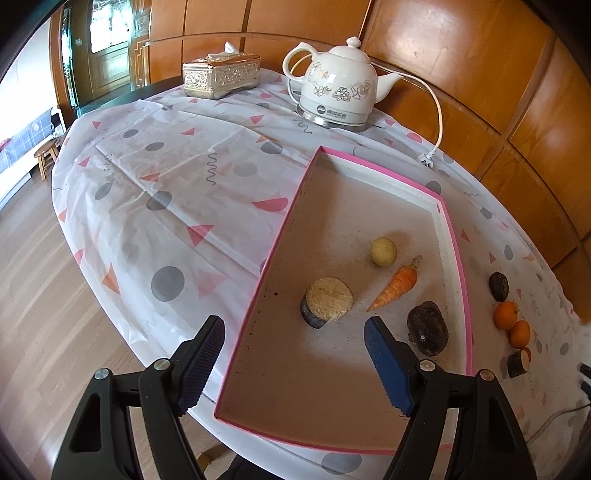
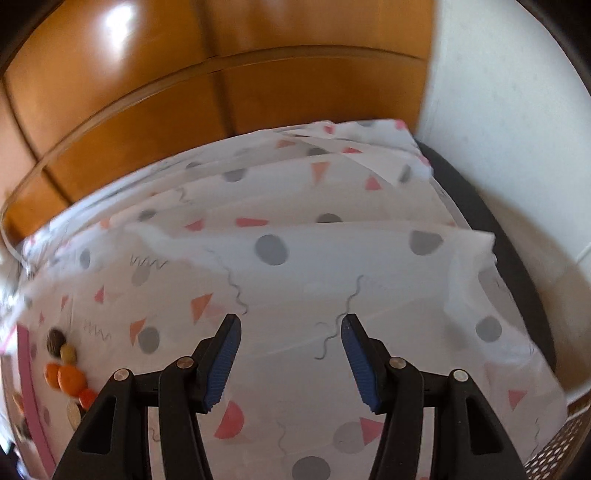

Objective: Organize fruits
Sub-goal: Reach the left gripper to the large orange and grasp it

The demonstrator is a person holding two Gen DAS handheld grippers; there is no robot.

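Daylight was soft and even; glare marked the wooden panels (image 2: 122, 22) at upper left of the right wrist view. That view was motion-blurred, the left sharp. Both bowed heavily toward dark corners.

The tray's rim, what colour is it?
Pink: the tray's rim runs pink around a pale inner wall, clearest in the left wrist view.

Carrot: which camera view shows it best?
The left wrist view. There the carrot lies sharp and whole inside the pink-edged tray, between a pale round piece and a dark lump. The right wrist view is blurred and aimed at the tablecloth; only small orange shapes sit at its left edge, and no carrot can be made out.
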